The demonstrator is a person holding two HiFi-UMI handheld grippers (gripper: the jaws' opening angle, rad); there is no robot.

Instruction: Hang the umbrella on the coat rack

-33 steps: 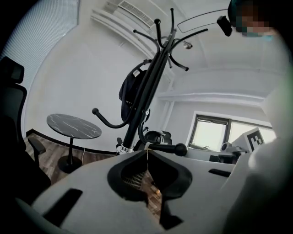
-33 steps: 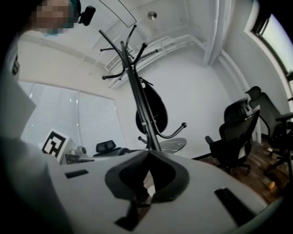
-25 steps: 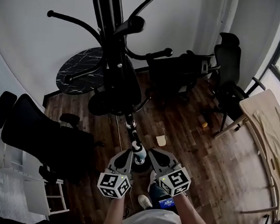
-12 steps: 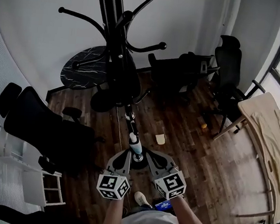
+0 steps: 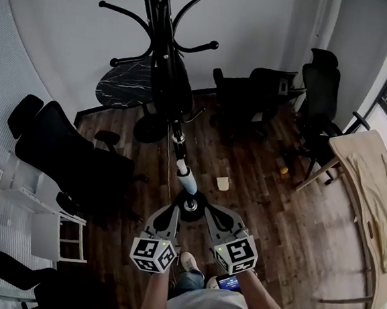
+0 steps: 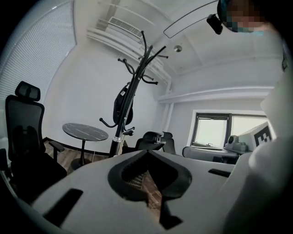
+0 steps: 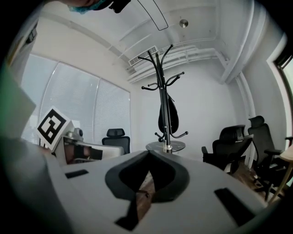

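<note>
The black coat rack (image 5: pixel 163 20) stands right in front of me, its pole running down to a round base (image 5: pixel 192 207) on the floor. A folded black umbrella (image 5: pixel 171 81) hangs from one of its hooks, close against the pole. It also shows hanging on the rack in the left gripper view, umbrella (image 6: pixel 122 106), and in the right gripper view, umbrella (image 7: pixel 166 114). My left gripper (image 5: pixel 173 210) and right gripper (image 5: pixel 208 214) are held low, side by side, apart from the rack. Both are shut with nothing between the jaws, as seen at left gripper (image 6: pixel 147 151) and right gripper (image 7: pixel 149 153).
A round dark marble table (image 5: pixel 122 84) stands behind the rack. Black office chairs sit at the left (image 5: pixel 64 166) and at the back (image 5: pixel 252 95). A pale wooden table (image 5: pixel 371 166) is at the right, a white shelf unit (image 5: pixel 43 221) at the lower left.
The rack and umbrella have drawn farther away in the head view as I step back. Both grippers have stayed together, shut, and sit slightly lower in the frame.
</note>
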